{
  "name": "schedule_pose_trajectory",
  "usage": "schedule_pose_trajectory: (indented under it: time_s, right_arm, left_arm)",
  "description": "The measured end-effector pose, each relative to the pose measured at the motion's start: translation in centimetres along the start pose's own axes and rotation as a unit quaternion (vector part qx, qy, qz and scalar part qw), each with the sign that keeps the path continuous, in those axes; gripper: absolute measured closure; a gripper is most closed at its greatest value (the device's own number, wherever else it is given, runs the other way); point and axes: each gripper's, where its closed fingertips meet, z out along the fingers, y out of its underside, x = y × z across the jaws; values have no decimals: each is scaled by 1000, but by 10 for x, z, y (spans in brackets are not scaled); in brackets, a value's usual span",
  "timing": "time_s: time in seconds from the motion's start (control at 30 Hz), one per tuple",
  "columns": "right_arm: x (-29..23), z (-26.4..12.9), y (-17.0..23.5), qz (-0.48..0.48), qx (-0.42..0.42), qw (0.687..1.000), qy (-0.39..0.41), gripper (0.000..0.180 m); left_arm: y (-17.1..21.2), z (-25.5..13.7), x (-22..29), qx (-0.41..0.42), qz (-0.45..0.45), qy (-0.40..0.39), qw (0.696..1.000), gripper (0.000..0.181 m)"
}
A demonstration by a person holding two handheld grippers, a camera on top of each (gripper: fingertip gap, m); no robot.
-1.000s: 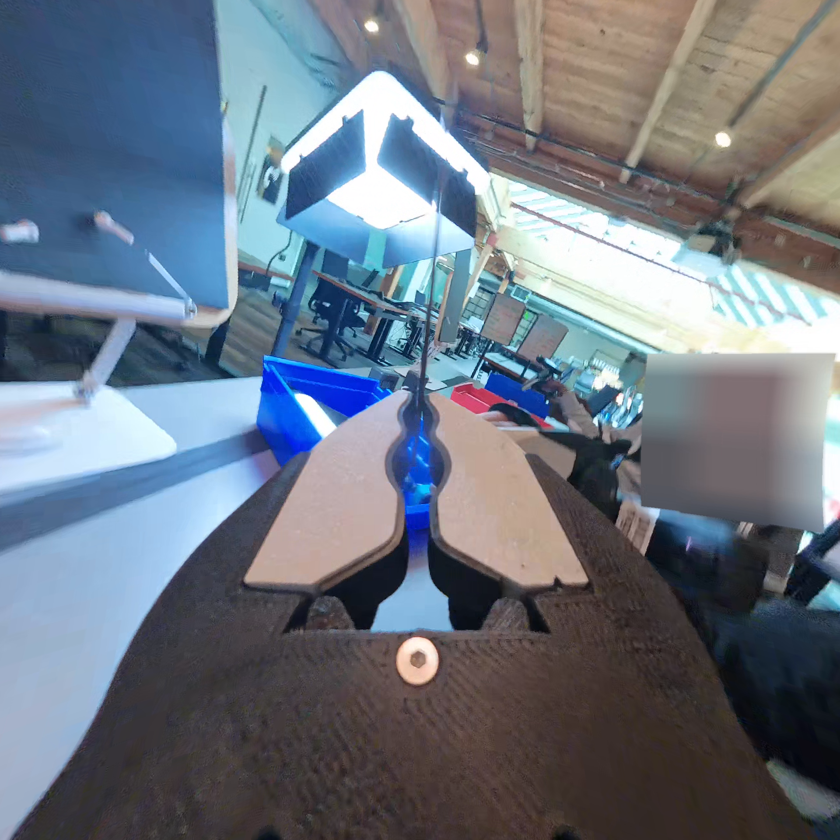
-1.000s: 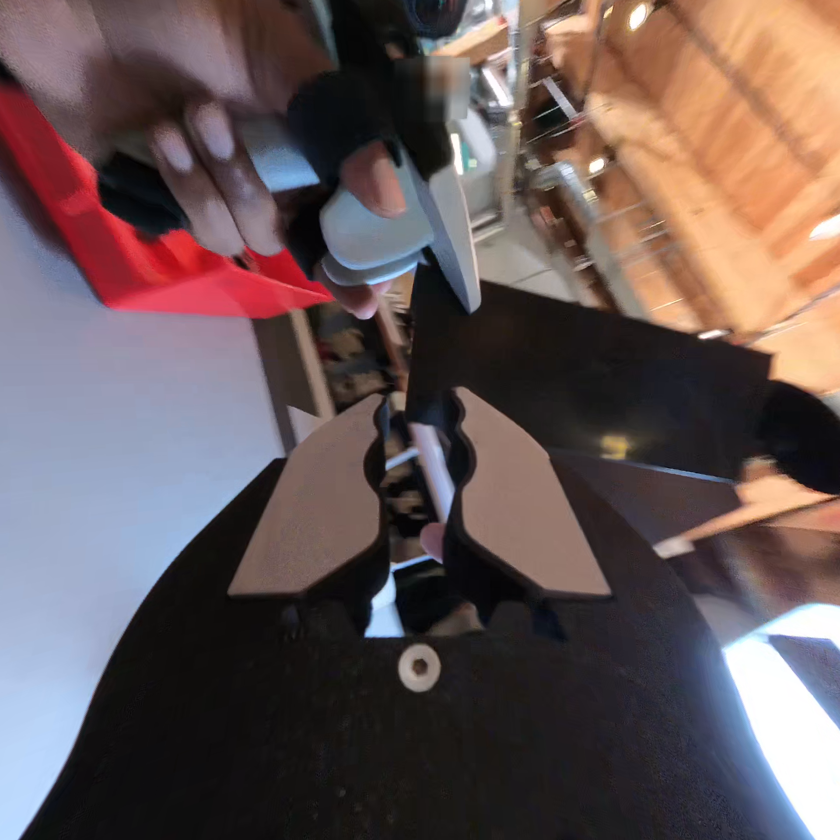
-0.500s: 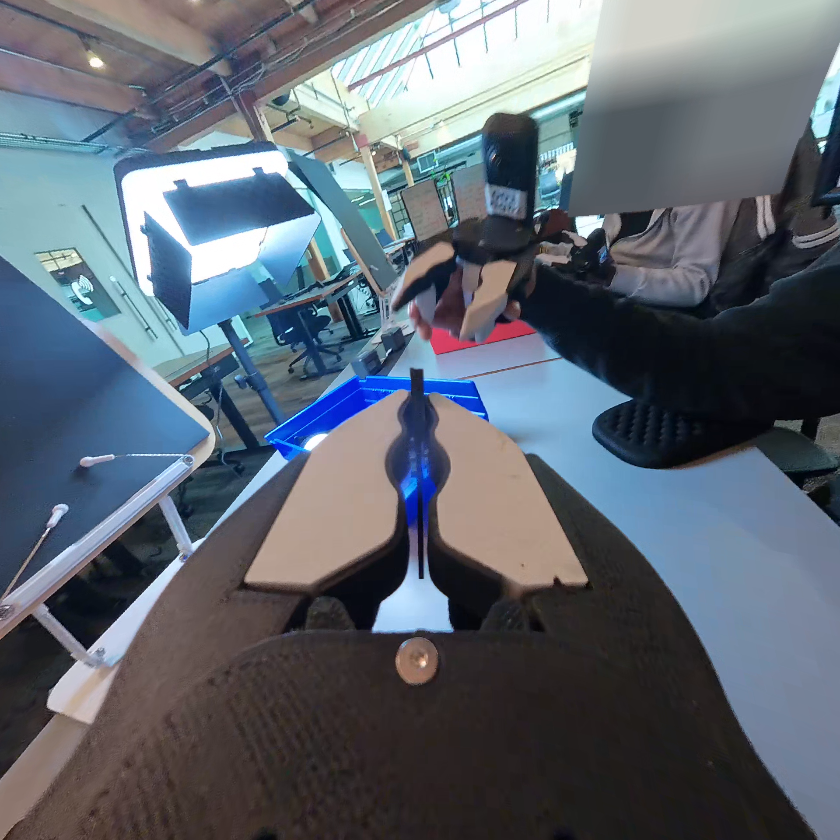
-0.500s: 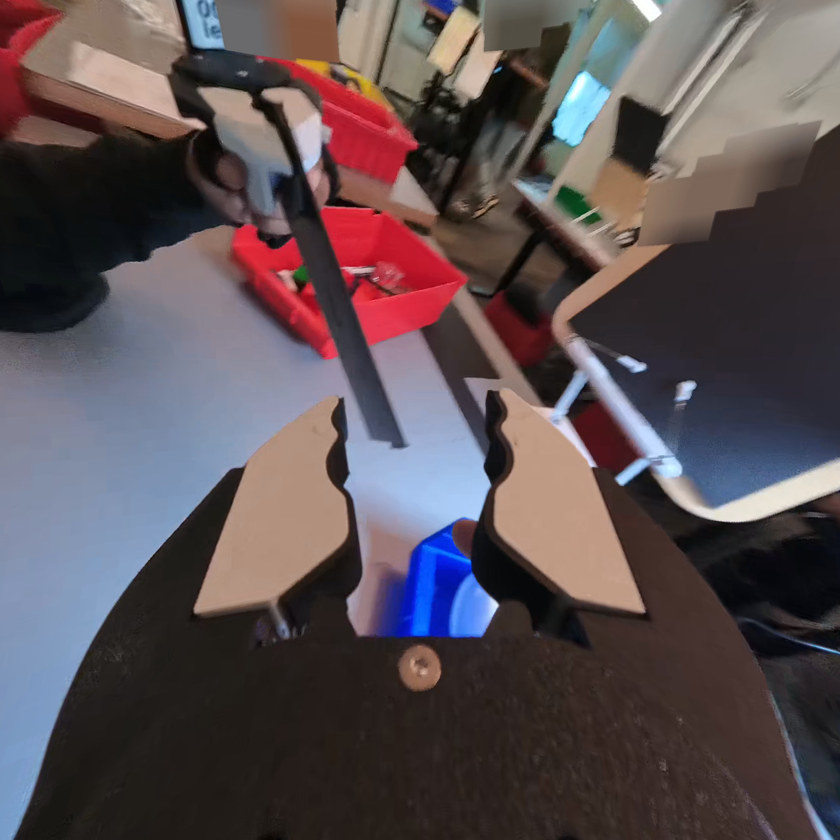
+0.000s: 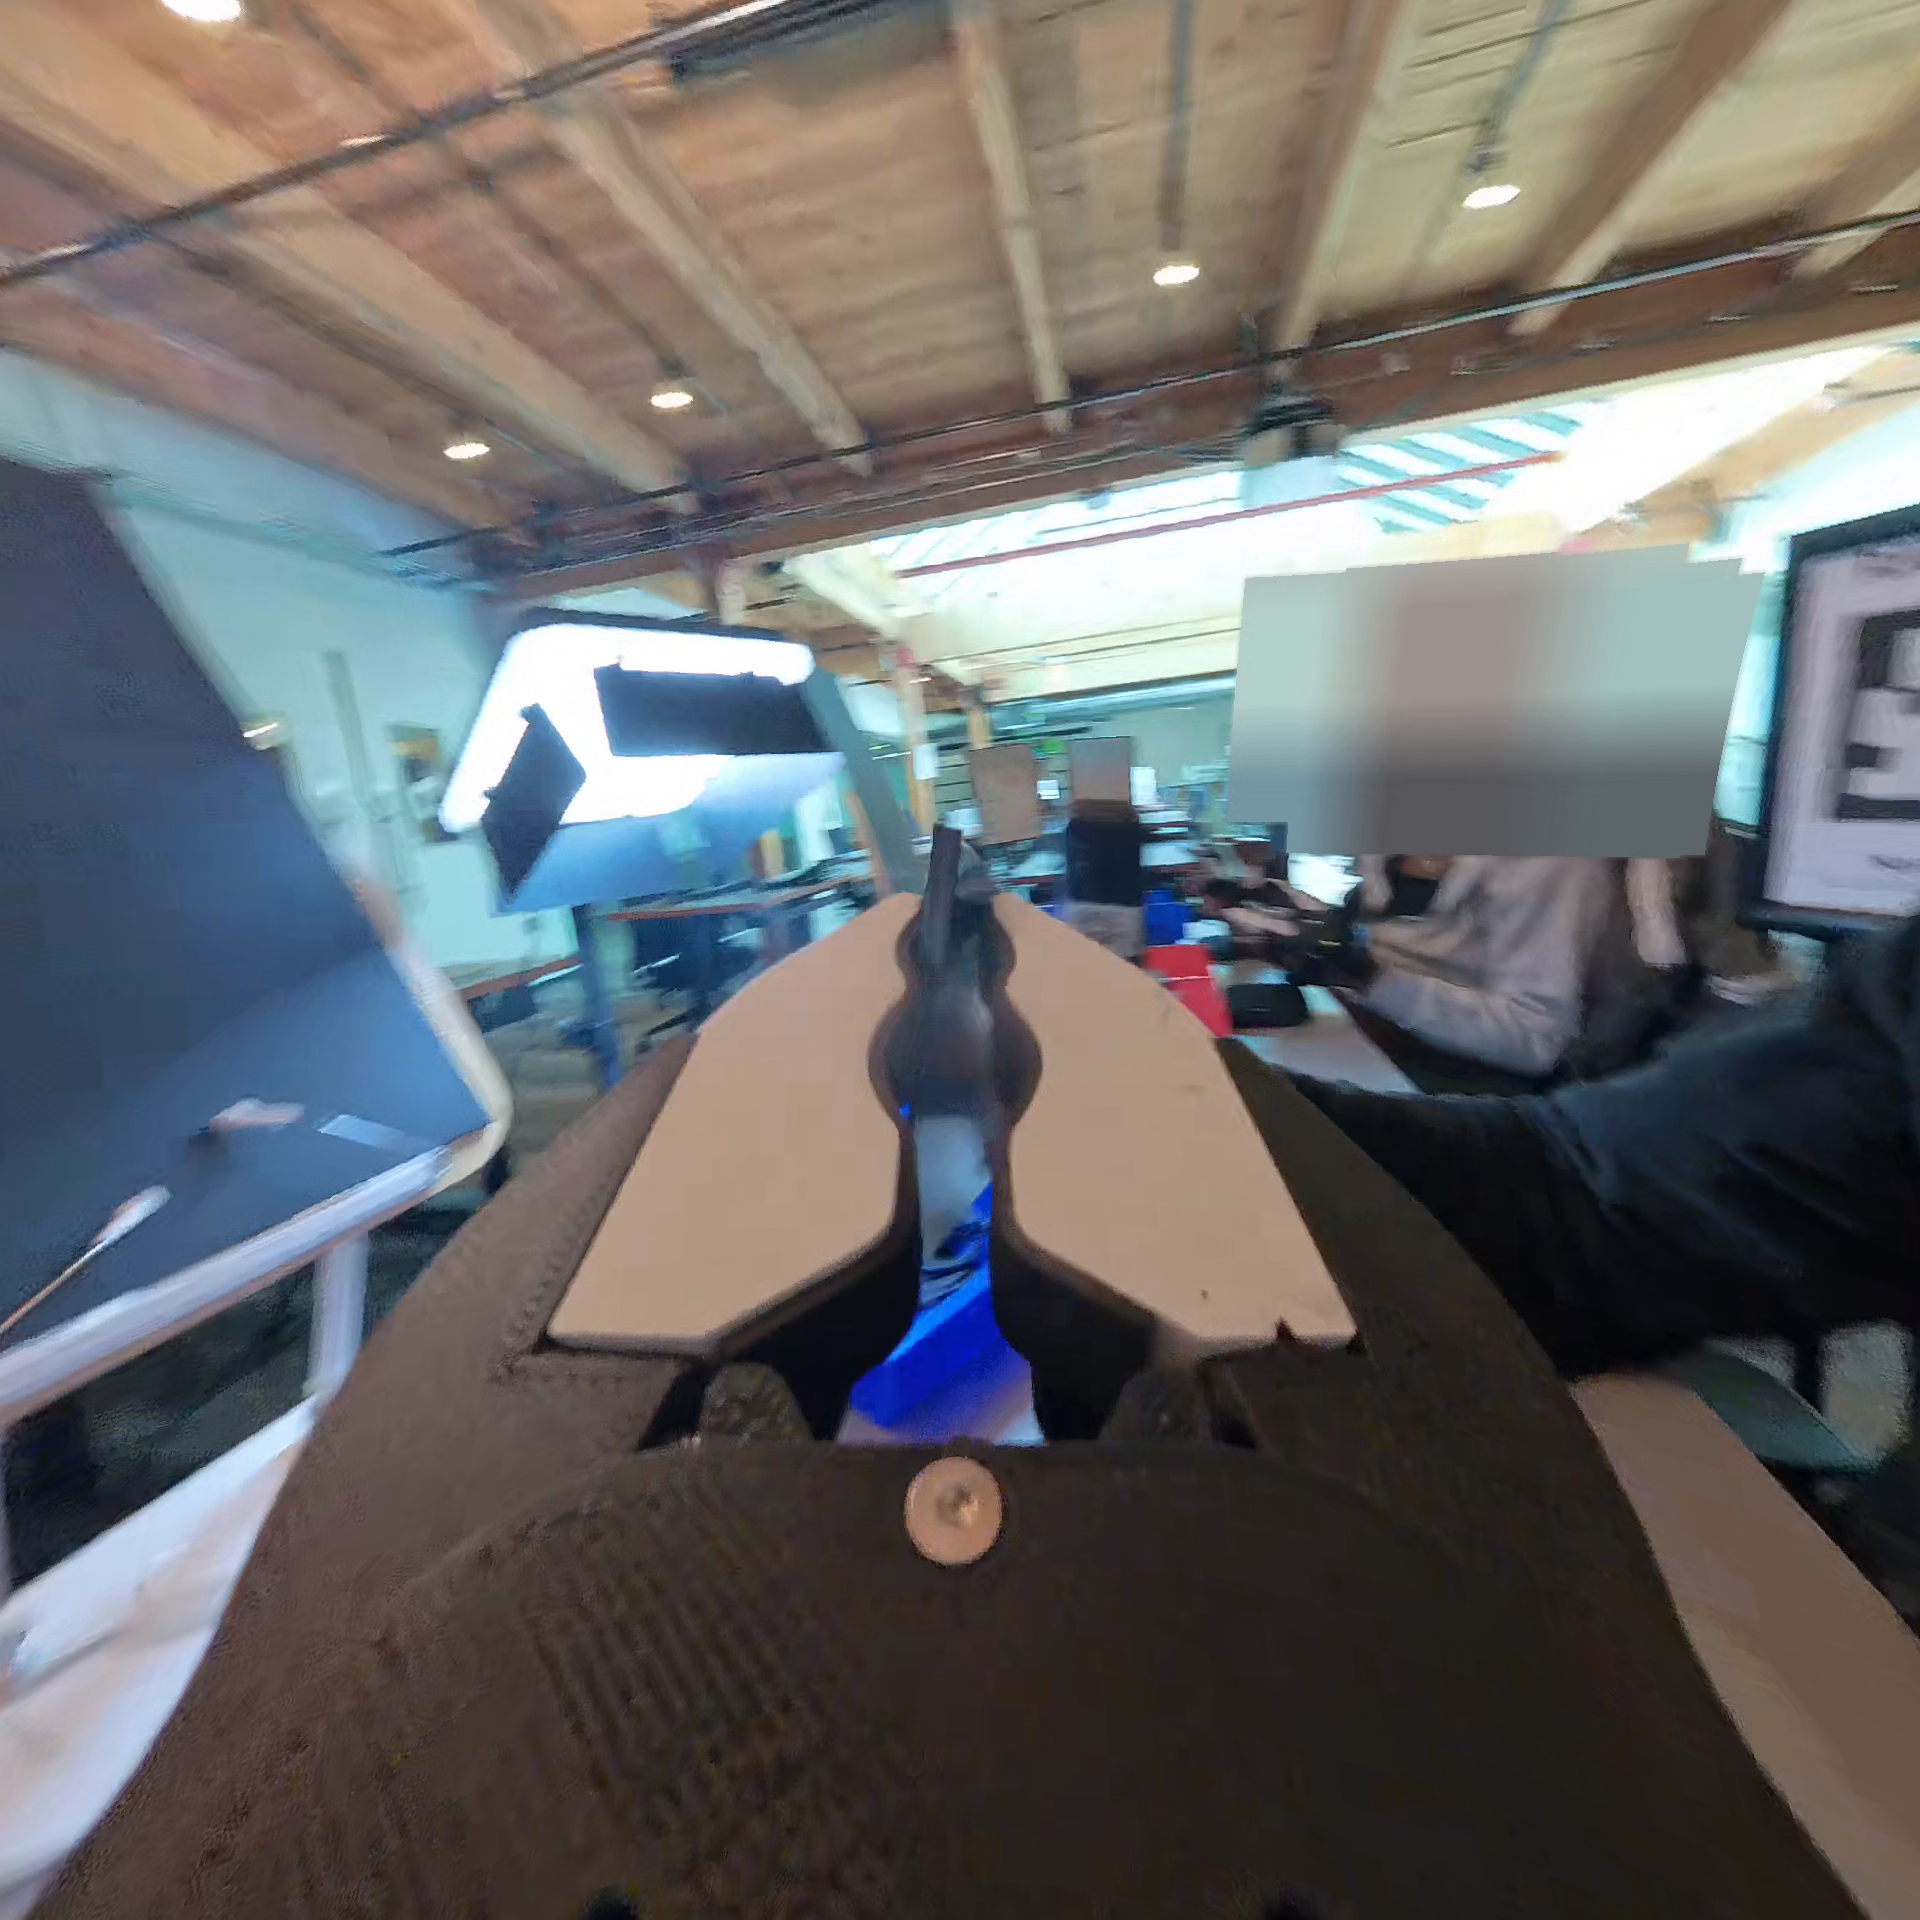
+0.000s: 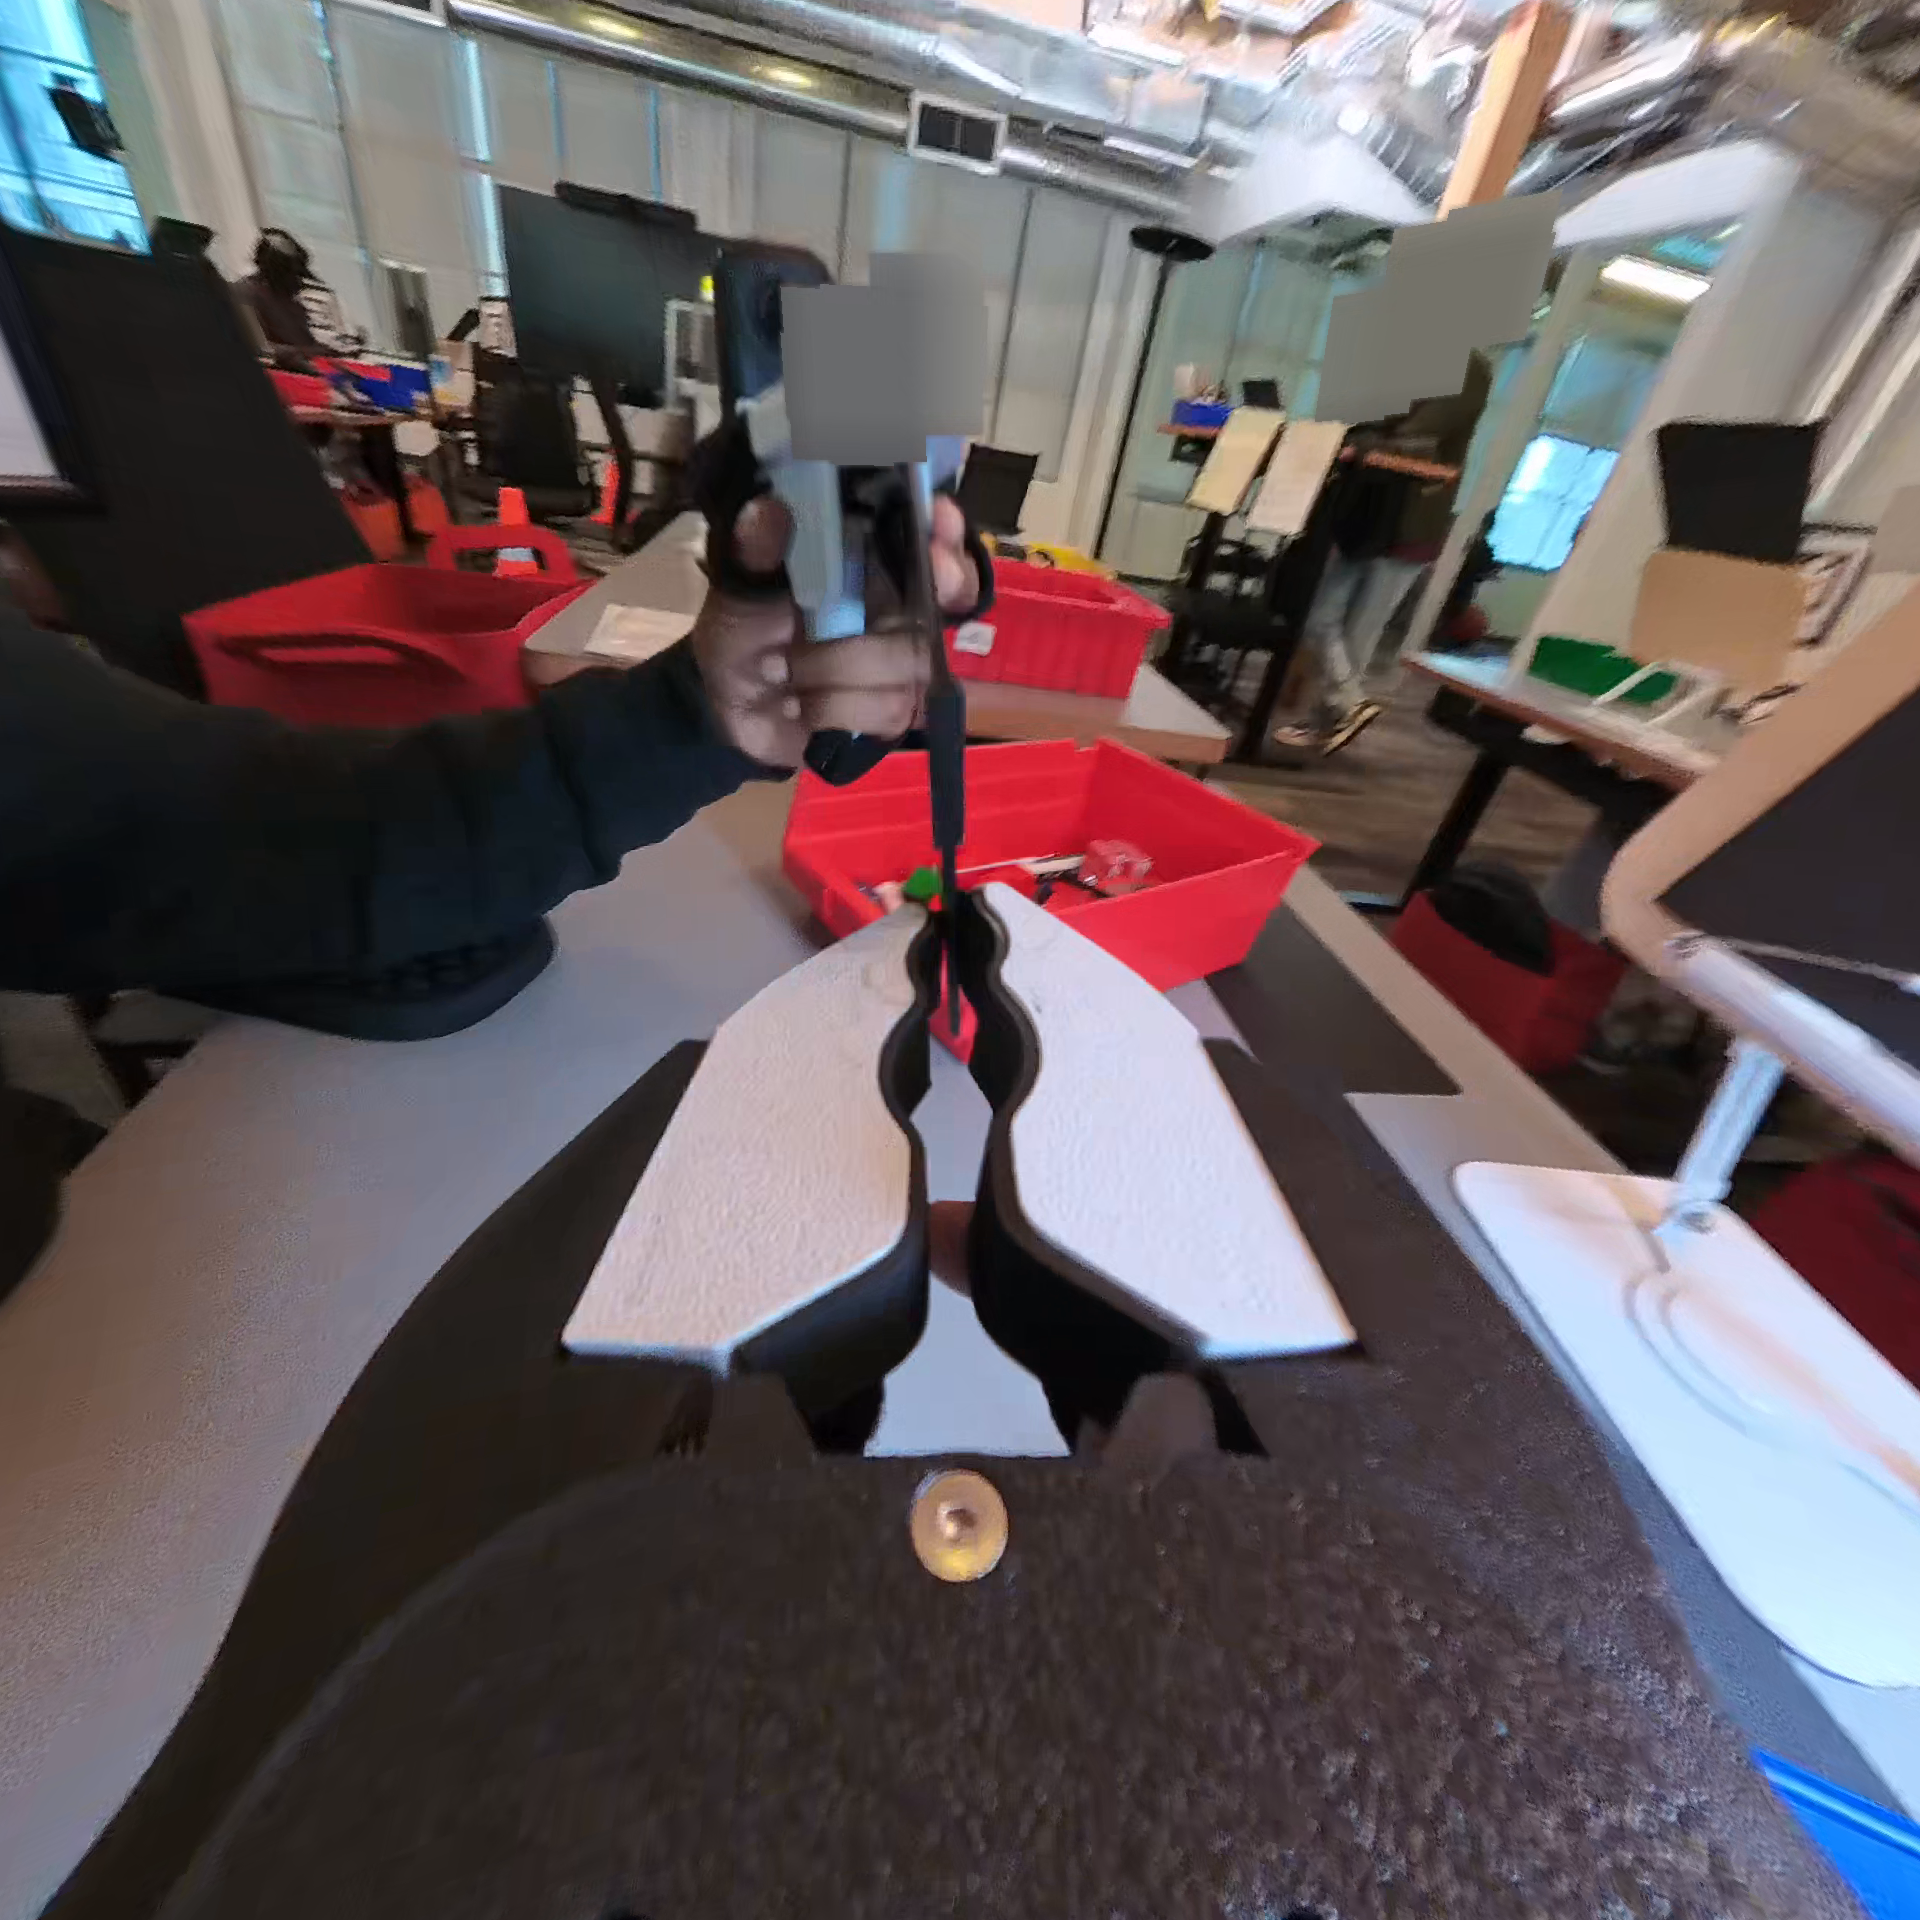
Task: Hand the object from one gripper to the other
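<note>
Above the grey table (image 6: 312,1195), the thin black strip (image 6: 943,769) hangs straight down from the left gripper (image 6: 883,540), which is pinched shut on its top end. Its long axis is vertical, and the bottom tip sits right between the right gripper (image 6: 951,940) fingers (image 6: 1101,1143), which look nearly closed around it, though I can't tell if they're actually gripping. It looks flat, narrow and stiff. Red bin (image 6: 1143,821) sits just behind, farther off

Two tongs (image 6: 951,925) (one strip (image 6: 945,769)), three red bins (image 6: 1039,831).
</note>
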Motion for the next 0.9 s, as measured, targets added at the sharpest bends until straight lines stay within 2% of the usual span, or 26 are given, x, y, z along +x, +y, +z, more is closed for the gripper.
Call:
schedule_pose_trajectory:
  time_s: [0.07, 0.17, 0.27, 0.4, 0.53, 0.6, 0.67, 0.8, 0.9]
  right_arm:
    - [10, -6, -11, -39, -21, 997, 56, 178]
    - [25, -16, -16, -175, -98, 966, 165, 177]
    - [32, -13, -12, -267, -174, 921, 225, 178]
    - [32, 2, 10, -348, -261, 866, 245, 177]
    - [24, 18, 24, -381, -292, 846, 231, 177]
    - [18, 23, 25, -387, -292, 846, 221, 177]
    - [15, 24, 25, -391, -292, 846, 215, 177]
    - [16, 20, 8, -400, -266, 845, 234, 175]
    - [21, 13, -4, -419, -269, 826, 265, 176]
  left_arm:
    - [6, -11, -34, -38, 2, -99, 994, 159]
    - [6, -26, -58, -99, 37, -191, 976, 142]
    - [15, -11, -37, -166, 120, -171, 964, 140]
    - [58, 23, 3, -278, 230, -105, 927, 137]
    - [99, 37, 20, -359, 337, -73, 867, 146]
    - [110, 40, 21, -371, 366, -69, 851, 153]
    - [110, 42, 20, -360, 385, -72, 847, 174]
    - [103, 45, 23, -342, 415, -71, 840, 177]
    - [94, 49, 21, -311, 389, -95, 862, 174]
